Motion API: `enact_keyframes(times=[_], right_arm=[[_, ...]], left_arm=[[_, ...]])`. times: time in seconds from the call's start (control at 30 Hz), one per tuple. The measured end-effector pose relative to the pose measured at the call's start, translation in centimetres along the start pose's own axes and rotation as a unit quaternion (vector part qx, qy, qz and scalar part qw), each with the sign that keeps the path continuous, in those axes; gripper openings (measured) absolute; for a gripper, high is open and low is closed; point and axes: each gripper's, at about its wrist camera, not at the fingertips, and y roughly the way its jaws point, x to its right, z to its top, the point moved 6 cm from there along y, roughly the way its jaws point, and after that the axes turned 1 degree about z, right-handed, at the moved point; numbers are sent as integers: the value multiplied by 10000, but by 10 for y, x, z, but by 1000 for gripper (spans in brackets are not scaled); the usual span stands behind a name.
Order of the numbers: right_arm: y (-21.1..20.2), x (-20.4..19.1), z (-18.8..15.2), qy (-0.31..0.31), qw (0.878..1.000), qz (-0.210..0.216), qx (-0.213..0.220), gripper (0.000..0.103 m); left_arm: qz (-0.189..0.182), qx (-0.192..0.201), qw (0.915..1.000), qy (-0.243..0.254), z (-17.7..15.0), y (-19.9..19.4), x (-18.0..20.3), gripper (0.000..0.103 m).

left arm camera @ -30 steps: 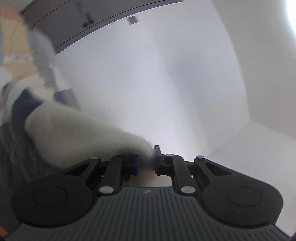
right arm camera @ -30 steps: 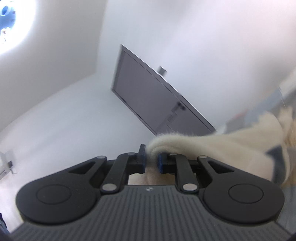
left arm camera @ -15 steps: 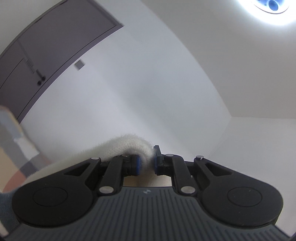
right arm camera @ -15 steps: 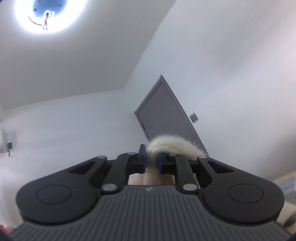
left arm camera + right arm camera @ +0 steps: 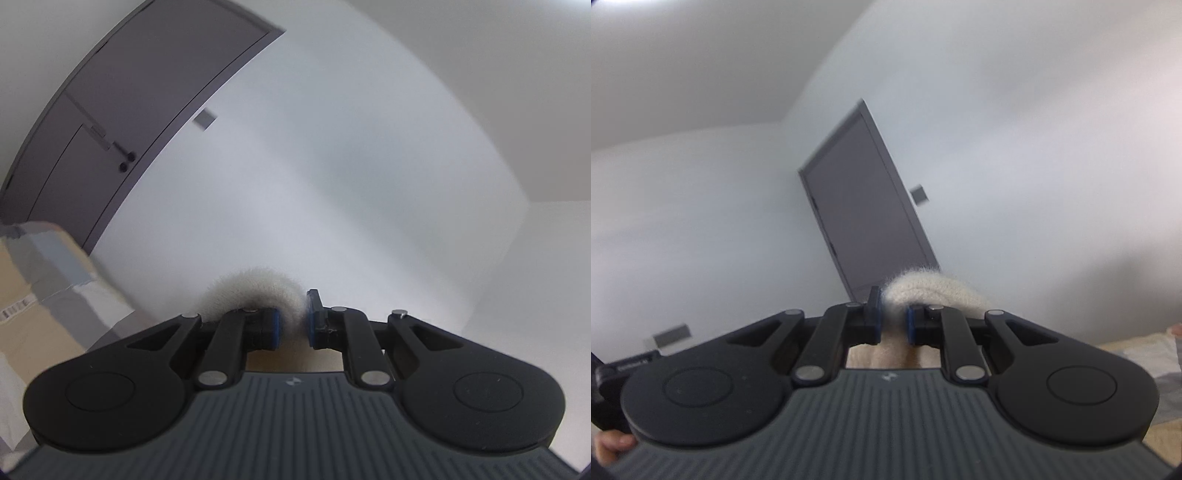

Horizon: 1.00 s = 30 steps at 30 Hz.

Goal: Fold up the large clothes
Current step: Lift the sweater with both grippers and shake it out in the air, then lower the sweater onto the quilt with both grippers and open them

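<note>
In the left wrist view, a beige and grey striped fabric point(image 5: 40, 280) fills the lower left edge, blurred. Above it a dark grey door point(image 5: 122, 122) curves across the upper left, with a handle and lock partway down it. Just right of the door's frame sits a small grey wall switch point(image 5: 204, 119) on the white wall point(image 5: 351, 166). Low in the middle, the left gripper point(image 5: 293, 323) is pinched on a fold of the cream fuzzy garment point(image 5: 255, 288), which bulges up over the left blue pad and drops out of sight behind the black body.

In the right wrist view, a thumb point(image 5: 613, 445) shows at the bottom left corner beside the gripper's body. A grey vent point(image 5: 672, 335) sits low on the left wall. The same dark grey door point(image 5: 864, 218) stands tilted in the middle, with the wall switch point(image 5: 919, 193) to its right. Below it, the right gripper point(image 5: 892, 321) is clamped on another fold of the cream fuzzy garment point(image 5: 934, 291), which arches over the right finger and trails off to the right. More of its cloth shows between the linkages. At the far right edge lies blurred beige and grey cloth point(image 5: 1137, 350). Both cameras are tipped upward toward wall and ceiling.
</note>
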Motion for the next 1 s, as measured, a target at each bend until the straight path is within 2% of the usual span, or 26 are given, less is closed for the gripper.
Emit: enact_keyframes(times=[0.1,0.27,0.5,0.63,0.73,0.87,1.0], right_arm=[[33,34,-25,177,9992,-286,-213,16],[115,97,-78,337,9942,-700,-739,17],[235,193,-183,565,9833,-1093,-1341,17],[268,228,-250,391,9749,-1369,-1710,17],[285,247,-282,295,9673,-1558,-1979,17],[298,271,-309,281,9580,-1786,-2224,18],[294,286,-329,516,9522,-1908,-2330,18]], left_arm=[[212,-263,9994,-79,-19,63,-52,16],[687,-688,9949,-250,-48,165,-142,16],[1200,-1368,9831,-190,-117,290,-273,16],[1489,-1745,9731,-229,-167,326,-332,16],[1576,-2041,9659,-251,-193,345,-360,16],[1648,-2349,9574,-327,-218,360,-381,16],[1727,-2488,9530,12,-233,367,-380,21]])
